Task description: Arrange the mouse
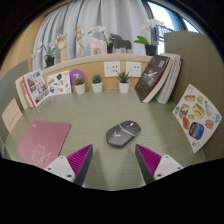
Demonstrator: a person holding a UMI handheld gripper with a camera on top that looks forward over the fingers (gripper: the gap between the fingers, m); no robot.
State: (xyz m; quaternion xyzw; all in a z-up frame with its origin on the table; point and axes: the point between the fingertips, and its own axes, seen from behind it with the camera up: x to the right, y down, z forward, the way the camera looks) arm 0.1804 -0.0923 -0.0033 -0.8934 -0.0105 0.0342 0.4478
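Note:
A grey computer mouse (pixel 124 132) lies on the olive-green desk (pixel 100 115), just ahead of my fingers and slightly right of the midline between them. A pink mouse mat (pixel 39 141) lies on the desk to the left, beyond my left finger. My gripper (pixel 113 160) is open and empty, with its magenta pads (pixel 76 160) wide apart. The mouse is not between the fingers.
Three small potted plants (pixel 97 82) stand along the back shelf. A dark book (pixel 157 77) leans at the back right. Printed cards stand at the left (pixel 37 88) and right (pixel 196 116). Figurines and a white orchid sit on the shelf before curtains.

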